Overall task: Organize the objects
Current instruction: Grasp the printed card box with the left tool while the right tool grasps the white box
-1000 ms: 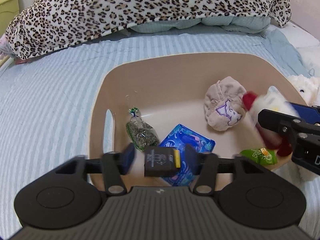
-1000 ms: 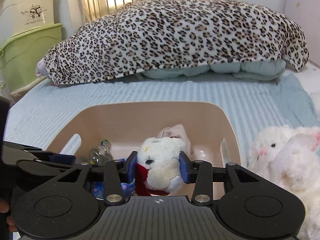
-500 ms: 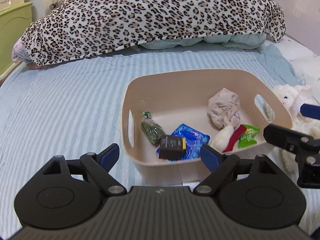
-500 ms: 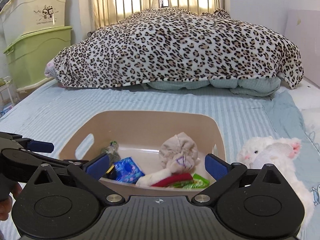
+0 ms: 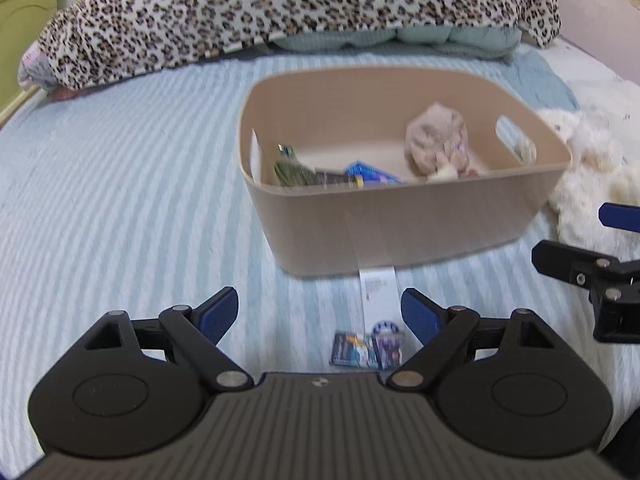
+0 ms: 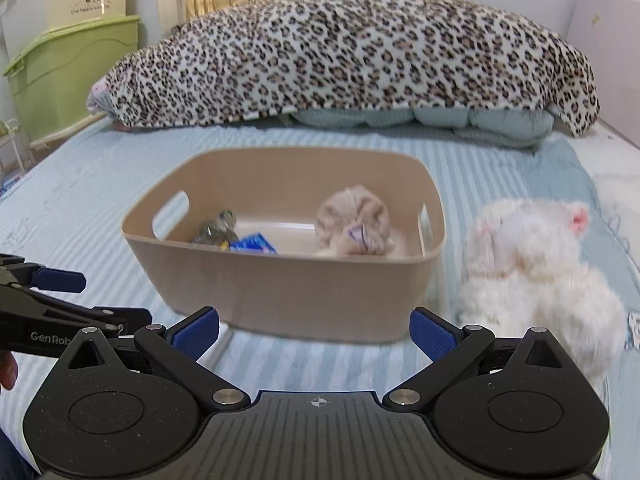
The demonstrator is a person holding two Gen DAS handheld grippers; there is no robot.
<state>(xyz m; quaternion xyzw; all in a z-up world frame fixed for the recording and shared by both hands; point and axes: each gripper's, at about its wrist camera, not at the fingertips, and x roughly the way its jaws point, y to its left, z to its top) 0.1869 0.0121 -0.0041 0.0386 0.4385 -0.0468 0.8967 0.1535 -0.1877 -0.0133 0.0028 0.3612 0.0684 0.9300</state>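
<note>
Fingers of left gripper (image 5: 319, 311) and right gripper (image 6: 315, 331) spread wide, empty, before rounded smooth beige bin (image 6: 288, 288), fluffy white plush (image 6: 536, 276) lower right.

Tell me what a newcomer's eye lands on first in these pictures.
The leopard-print blanket heaped across the far end of the bed grabs attention first. Next comes the beige bin in the middle of the striped sheet, with a few small items inside, and the fluffy white plush toy lying just right of it.
</note>
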